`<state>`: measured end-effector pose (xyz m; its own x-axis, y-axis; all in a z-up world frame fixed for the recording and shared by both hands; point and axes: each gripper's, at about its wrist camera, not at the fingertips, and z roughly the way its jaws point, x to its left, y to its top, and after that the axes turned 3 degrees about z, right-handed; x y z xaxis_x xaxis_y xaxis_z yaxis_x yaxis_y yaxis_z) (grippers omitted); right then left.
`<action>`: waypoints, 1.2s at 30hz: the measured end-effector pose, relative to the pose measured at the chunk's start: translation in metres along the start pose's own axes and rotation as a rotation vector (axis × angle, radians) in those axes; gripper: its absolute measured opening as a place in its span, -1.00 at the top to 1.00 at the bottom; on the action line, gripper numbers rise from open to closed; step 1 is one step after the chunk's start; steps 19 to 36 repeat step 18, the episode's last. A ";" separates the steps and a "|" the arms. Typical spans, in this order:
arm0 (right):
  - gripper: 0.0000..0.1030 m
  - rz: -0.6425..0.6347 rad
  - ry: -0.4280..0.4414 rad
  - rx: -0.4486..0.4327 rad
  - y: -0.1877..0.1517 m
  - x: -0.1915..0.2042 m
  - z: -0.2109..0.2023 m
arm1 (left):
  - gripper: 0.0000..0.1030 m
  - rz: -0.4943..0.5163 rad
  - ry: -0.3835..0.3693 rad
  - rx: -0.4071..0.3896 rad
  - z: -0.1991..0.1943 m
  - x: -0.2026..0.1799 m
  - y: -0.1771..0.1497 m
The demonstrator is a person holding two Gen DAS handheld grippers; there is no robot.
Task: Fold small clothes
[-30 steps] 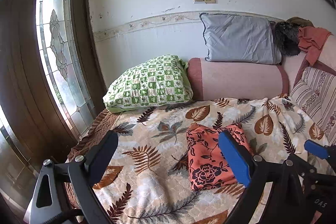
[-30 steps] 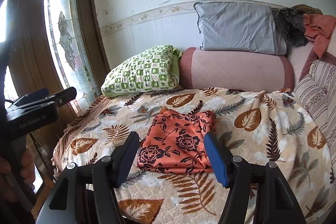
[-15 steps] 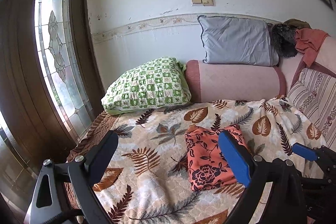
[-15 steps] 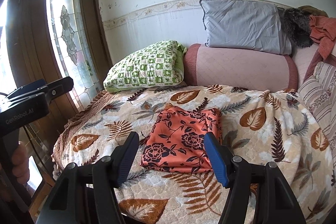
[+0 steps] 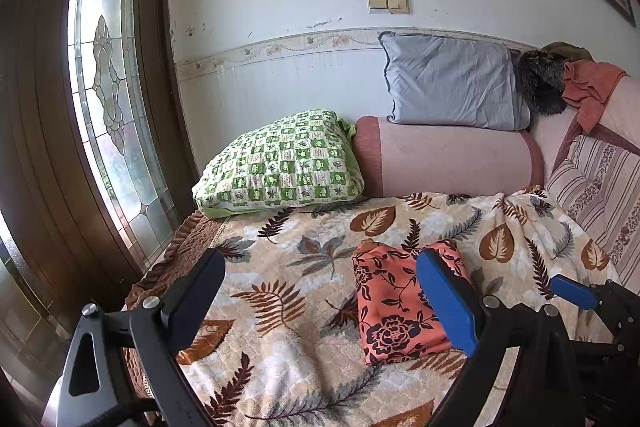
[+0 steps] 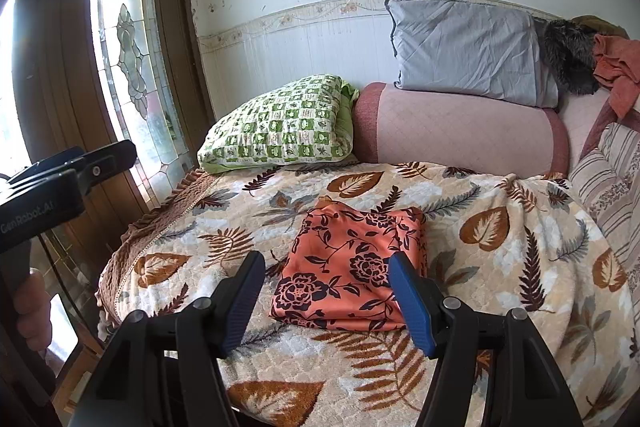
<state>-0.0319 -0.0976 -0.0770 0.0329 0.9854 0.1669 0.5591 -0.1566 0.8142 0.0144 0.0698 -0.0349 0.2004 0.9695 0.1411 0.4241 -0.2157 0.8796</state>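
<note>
An orange cloth with dark flowers lies folded into a flat rectangle on the leaf-patterned bedspread. It also shows in the left wrist view, right of centre. My right gripper is open and empty, held above the near edge of the cloth without touching it. My left gripper is open and empty, to the left of the cloth and above the bedspread. The right gripper's blue finger shows in the left wrist view at the right edge.
A green checked pillow, a pink bolster and a grey pillow lie along the wall at the head of the bed. A striped cushion is at the right. A wooden door with glass stands at the left.
Both grippers have drawn back and risen slightly from the folded cloth. The cloth has not moved. Both stay open.
</note>
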 end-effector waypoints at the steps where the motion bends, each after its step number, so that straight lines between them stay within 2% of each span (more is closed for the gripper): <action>1: -0.32 -0.002 0.000 0.000 0.000 0.001 0.000 | -0.87 0.000 0.000 0.000 0.000 0.000 0.000; 10: -0.32 -0.016 0.005 0.017 -0.001 0.007 0.008 | -0.87 -0.016 -0.009 0.001 0.002 0.004 -0.001; 16: -0.32 -0.024 0.011 0.022 -0.002 0.007 0.015 | -0.87 -0.077 -0.085 -0.010 0.014 0.011 -0.002; 18: -0.32 -0.021 -0.001 0.021 -0.001 0.000 0.020 | -0.92 -0.095 -0.108 0.013 0.027 0.014 -0.003; 36: -0.32 -0.021 -0.001 0.021 -0.001 0.000 0.020 | -0.92 -0.095 -0.108 0.013 0.027 0.014 -0.003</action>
